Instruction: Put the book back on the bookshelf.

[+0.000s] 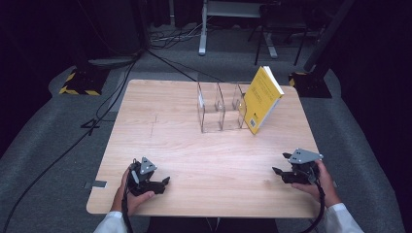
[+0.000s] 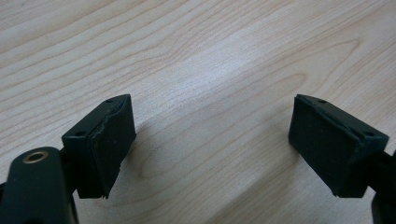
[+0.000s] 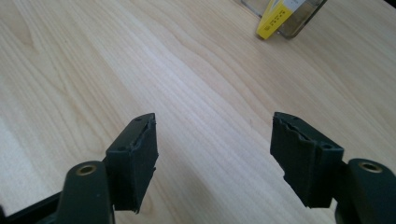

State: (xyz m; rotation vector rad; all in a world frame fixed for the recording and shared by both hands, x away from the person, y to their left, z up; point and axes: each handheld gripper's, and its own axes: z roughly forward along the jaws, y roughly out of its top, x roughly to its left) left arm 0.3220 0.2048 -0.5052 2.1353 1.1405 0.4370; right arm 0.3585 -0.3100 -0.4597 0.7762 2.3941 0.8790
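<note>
A yellow book [image 1: 262, 99] stands tilted, leaning in the right end of a clear plastic divider rack [image 1: 217, 110] at the back middle of the wooden table [image 1: 194, 155]. My left gripper [image 1: 164, 181] rests near the front left edge, held in a hand, open with nothing between its jaws; its own view shows bare wood between the open pads [image 2: 107, 144] of the left gripper [image 2: 212, 109]. My right gripper [image 1: 281, 164] sits near the front right edge, open and empty. Its view looks past the right gripper [image 3: 213, 123] to the book's lower corner [image 3: 273, 16] and the rack [image 3: 306, 14].
Around the table lie grey floor, black cables [image 1: 73, 141] at the left, a stand base with yellow-black tape [image 1: 77, 82] and a metal frame leg [image 1: 203, 29] behind. The wood between the grippers and the rack is bare.
</note>
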